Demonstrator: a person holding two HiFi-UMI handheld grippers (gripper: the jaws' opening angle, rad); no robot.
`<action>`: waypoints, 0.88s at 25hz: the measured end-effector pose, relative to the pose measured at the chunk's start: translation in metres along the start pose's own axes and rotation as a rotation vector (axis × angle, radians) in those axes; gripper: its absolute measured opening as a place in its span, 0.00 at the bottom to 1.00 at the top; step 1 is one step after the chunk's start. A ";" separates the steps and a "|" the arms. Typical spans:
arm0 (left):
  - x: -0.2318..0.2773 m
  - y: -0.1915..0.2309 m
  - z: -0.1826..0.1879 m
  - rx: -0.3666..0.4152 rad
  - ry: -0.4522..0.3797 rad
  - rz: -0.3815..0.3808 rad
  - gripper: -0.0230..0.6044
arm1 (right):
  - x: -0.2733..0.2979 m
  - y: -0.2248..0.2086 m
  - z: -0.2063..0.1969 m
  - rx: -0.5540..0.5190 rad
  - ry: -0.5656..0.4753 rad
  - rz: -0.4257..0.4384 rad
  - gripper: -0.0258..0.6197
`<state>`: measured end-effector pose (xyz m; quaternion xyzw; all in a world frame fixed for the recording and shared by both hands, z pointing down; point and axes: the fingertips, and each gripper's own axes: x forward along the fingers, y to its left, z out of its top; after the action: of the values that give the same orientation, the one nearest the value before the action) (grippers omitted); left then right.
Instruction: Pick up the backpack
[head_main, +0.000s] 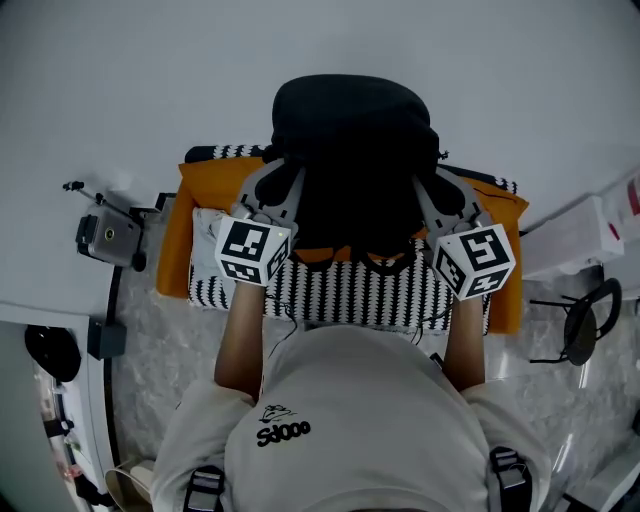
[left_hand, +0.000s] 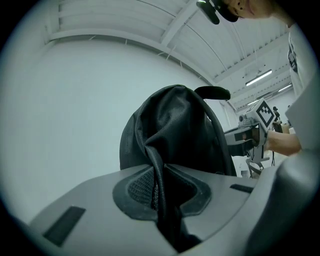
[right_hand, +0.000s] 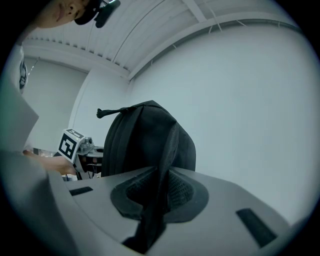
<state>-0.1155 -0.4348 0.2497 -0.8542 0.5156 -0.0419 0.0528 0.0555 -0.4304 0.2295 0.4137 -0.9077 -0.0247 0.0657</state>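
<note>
The black backpack (head_main: 350, 150) hung upright between the two tools, over an orange cloth (head_main: 205, 190) and a black-and-white striped cloth (head_main: 340, 290). The left hand-held gripper (left_hand: 161, 197) was clamped on a fold of black fabric at the backpack's left side, pads pinching it. The right hand-held gripper (right_hand: 157, 195) was clamped likewise on a fold at its right side. Both pointed toward the pale far wall (left_hand: 75, 100).

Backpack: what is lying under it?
Below the backpack, an orange sheet and a black-and-white striped cloth show around its edges. What lies directly beneath is covered by it.
</note>
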 end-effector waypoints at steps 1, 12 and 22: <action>-0.002 -0.001 0.005 0.002 -0.010 0.002 0.13 | -0.003 0.001 0.004 -0.005 -0.008 0.001 0.14; -0.017 -0.014 0.017 0.014 -0.030 0.003 0.13 | -0.020 0.007 0.013 0.008 -0.033 0.003 0.14; -0.029 -0.034 0.018 0.012 -0.025 -0.010 0.13 | -0.043 0.013 0.007 -0.004 -0.031 -0.003 0.14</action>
<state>-0.0968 -0.3925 0.2363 -0.8569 0.5103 -0.0345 0.0640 0.0729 -0.3896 0.2196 0.4144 -0.9080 -0.0331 0.0523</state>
